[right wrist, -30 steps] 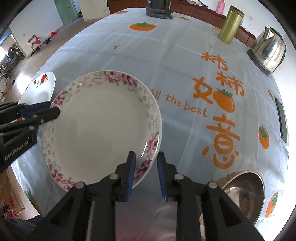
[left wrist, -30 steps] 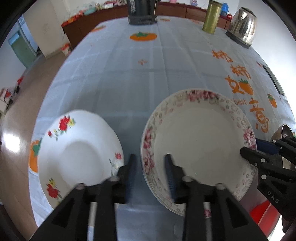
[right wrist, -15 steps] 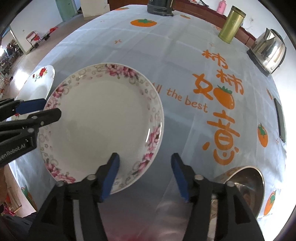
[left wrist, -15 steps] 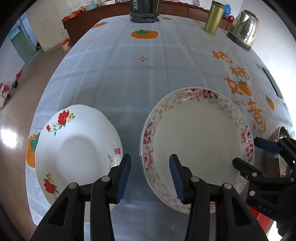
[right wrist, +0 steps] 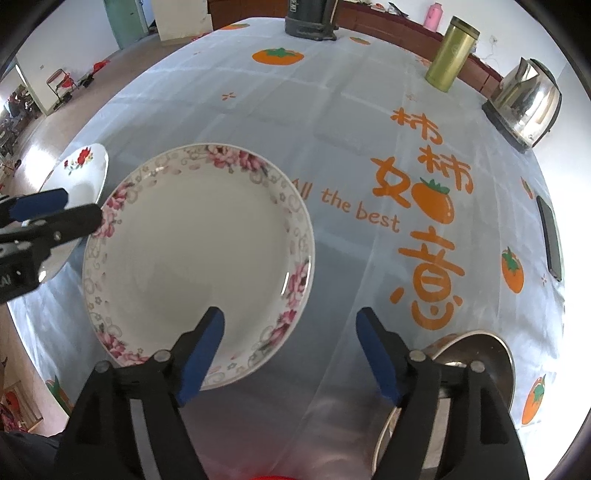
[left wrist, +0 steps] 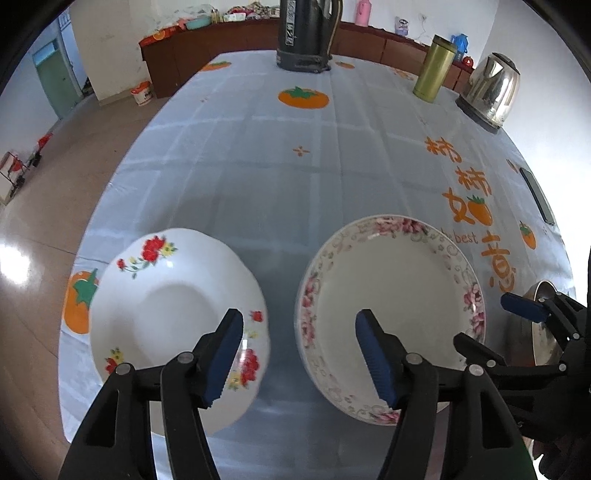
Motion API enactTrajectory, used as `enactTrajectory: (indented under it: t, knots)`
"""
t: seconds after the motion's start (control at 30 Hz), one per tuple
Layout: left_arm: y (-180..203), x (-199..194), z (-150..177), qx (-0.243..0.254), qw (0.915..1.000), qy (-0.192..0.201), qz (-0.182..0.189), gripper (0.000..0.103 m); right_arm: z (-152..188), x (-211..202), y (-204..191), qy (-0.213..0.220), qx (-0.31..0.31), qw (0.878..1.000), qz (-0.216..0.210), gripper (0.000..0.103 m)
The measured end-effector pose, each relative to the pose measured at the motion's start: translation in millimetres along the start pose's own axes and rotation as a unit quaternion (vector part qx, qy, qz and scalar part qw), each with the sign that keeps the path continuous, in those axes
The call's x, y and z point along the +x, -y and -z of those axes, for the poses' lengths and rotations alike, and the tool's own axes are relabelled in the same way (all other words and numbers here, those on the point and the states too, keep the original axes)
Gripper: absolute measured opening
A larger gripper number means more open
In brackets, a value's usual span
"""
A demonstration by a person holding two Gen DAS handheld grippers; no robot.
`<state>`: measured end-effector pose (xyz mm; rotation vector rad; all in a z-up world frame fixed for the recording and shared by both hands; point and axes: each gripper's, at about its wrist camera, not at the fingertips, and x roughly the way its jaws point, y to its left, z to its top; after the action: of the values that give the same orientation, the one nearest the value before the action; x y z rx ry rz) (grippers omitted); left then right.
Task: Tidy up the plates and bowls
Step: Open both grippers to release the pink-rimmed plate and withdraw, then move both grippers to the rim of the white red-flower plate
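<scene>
- Pink-rimmed plate: a white plate with a band of pink roses and grey scrolls, lying flat on the tablecloth between the two grippers; free of both.
- Red-flowered plate: a white deep plate with red and yellow sprigs, resting just left of the pink-rimmed plate with a strip of cloth between them; in the right wrist view only its far edge shows, behind the left gripper.
- Left gripper: jaws spread wide, having just been opening; its blue pads hang above the gap between the two plates, one pad over the red-flowered plate's rim, the other over the pink-rimmed plate's well. Nothing is gripped.
- Right gripper: jaws also wide and just been opening; the left pad stands over the near rim of the pink-rimmed plate, the right pad over bare cloth. Nothing is gripped.
- Steel bowl: a shiny metal bowl at the near right of the table, partly hidden behind the right gripper's finger.
- Background: a steel kettle, a gold-green canister and a dark appliance stand at the far edge; a dark phone lies at the right edge.
</scene>
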<state>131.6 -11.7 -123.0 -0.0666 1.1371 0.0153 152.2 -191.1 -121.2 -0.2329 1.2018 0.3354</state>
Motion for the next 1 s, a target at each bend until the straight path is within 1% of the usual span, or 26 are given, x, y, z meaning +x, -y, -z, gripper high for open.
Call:
enactTrajectory:
  t: [0.1, 0.23, 0.33, 0.4, 0.47, 0.57, 0.67, 0.83, 1.0]
  knots:
    - [-12.1, -11.7, 0.3, -0.01, 0.9998, 0.013, -0.007, 0.066, -0.5, -6.5, 0.1, 0.01, 0.0, 1.0, 0.004, 0.076]
    - [-42.6, -27.0, 3.6, -0.036, 0.9983, 0.031, -0.033, 0.066, -4.4, -24.4, 0.4, 0.038, -0.002, 0.999, 0.015, 0.076]
    - [-67.0, -31.8, 8.0, -0.059, 0.9959, 0.032, -0.061, 0.066, -8.8, -35.9, -1.1, 0.056, 0.001, 0.998, 0.009, 0.073]
    - [-83.1, -33.9, 12.0, -0.076, 0.9942, 0.031, -0.069, 0.066, -12.5, -38.0, -3.6, 0.063, -0.001, 0.998, 0.004, 0.066]
    - [-95.6, -33.3, 16.2, -0.089, 0.9921, 0.028, -0.084, 0.066, -16.5, -39.9, -8.8, 0.067, -0.004, 0.998, -0.007, 0.051]
    - [-116.7, -28.1, 24.0, -0.111, 0.9891, 0.014, -0.096, 0.066, -23.1, -36.8, -19.4, 0.064, -0.01, 0.997, -0.032, 0.041]
    - [-128.8, -21.9, 32.3, -0.128, 0.9869, -0.001, -0.098, 0.066, -29.9, -31.8, -39.3, 0.06, -0.029, 0.996, -0.054, 0.04]
    - [-143.3, -15.5, 40.1, -0.142, 0.9836, -0.013, -0.111, 0.066, -41.8, -22.4, -76.5, 0.052, -0.06, 0.993, -0.087, 0.04]
    - [-155.8, -9.1, 42.7, -0.155, 0.9815, -0.021, -0.11, 0.066, -54.6, -13.1, -106.3, 0.044, -0.081, 0.99, -0.106, 0.04]
